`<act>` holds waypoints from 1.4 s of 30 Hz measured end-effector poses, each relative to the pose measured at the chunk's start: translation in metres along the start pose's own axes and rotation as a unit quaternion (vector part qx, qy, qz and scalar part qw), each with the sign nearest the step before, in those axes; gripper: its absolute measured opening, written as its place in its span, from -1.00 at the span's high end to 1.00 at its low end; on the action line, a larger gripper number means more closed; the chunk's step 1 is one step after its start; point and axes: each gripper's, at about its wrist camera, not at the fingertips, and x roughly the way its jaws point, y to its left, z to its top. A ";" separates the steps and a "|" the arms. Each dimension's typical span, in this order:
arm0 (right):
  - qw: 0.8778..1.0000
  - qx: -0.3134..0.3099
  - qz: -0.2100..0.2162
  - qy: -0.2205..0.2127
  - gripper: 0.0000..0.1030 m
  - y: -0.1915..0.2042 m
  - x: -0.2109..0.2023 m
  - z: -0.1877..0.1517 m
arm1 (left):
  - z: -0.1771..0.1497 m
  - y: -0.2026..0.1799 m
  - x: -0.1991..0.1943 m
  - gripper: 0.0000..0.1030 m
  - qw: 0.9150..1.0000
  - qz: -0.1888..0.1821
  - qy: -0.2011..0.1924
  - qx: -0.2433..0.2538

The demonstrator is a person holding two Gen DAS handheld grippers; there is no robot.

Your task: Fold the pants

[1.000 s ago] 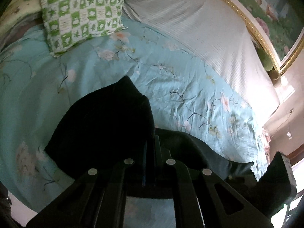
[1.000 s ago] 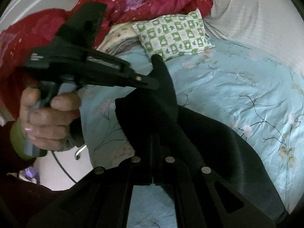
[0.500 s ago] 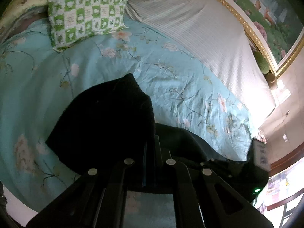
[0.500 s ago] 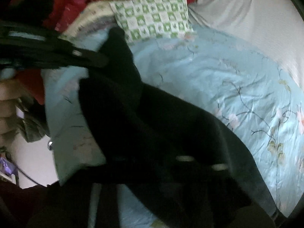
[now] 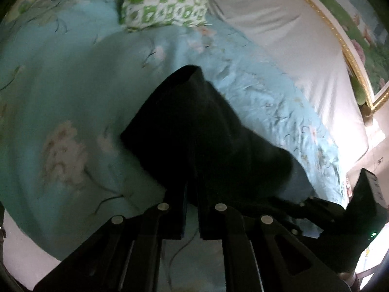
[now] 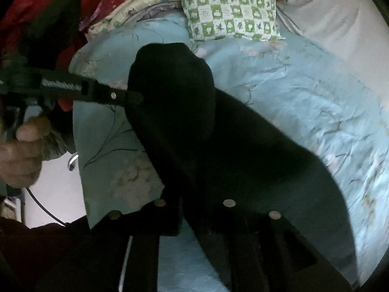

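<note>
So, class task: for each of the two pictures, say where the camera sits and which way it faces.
Left wrist: on the left gripper, facing down at the pants on the bed.
Right wrist: on the right gripper, facing down; the left hand shows.
Shared: pants, pillow, bed.

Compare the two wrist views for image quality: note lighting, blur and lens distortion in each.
Left wrist view: dim, the black pants lose all fold detail, the floral sheet is soft with blur, glare burns out the lower right corner. Right wrist view: the green checked pillow is sharp, the sheet edge smears, the person's hand is blurred. Both bend at the rim.
</note>
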 end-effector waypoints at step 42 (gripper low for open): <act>0.964 0.234 0.096 -0.081 0.82 -0.148 -0.043 0.030 | 0.041 -0.008 -0.041 0.69 0.995 -0.040 -0.086 0.014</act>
